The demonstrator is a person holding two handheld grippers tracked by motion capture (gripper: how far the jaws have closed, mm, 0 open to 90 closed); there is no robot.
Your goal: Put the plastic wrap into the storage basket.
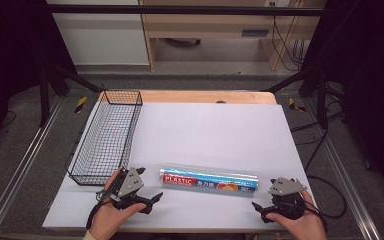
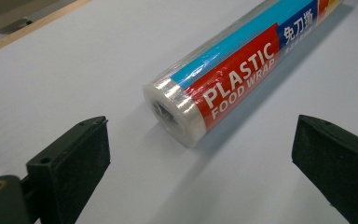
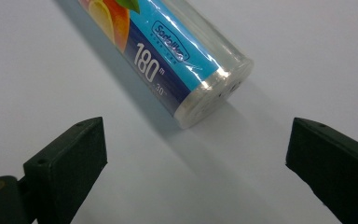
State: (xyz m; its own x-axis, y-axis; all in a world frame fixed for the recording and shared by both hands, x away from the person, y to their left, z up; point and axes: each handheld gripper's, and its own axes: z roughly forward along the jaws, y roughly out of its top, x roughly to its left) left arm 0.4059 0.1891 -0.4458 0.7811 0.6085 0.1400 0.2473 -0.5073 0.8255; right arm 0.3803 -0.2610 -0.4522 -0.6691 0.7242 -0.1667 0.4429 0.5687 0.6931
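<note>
White surface (image 1: 220, 130), broad and flat, carrying everything. Black wire basket (image 1: 107, 137) well to the left of the roll, at the surface's left edge, seemingly holding nothing. Roll of plastic food wrap (image 1: 209, 181) lying on its side near the front edge, long axis running left to right, red label toward the left, blue toward the right.

Left hand-held gripper (image 1: 145, 199) just off the roll's left end, jaws spread wide and gripping nothing, the roll's end (image 2: 170, 114) lying ahead between them, not touched. Right hand-held gripper (image 1: 265, 210) just off the roll's right end, jaws likewise wide apart and bare, the other end cap (image 3: 219, 100) ahead of them.

Probably a stiff tube, firm along its length and moderately light for its size. Glossy film skin, likely slippery under hard pads, and round, so prone to rolling away when nudged. Best taken across the body close to each end, one hand-held gripper per end, squeezing firmly enough to stop slipping.
</note>
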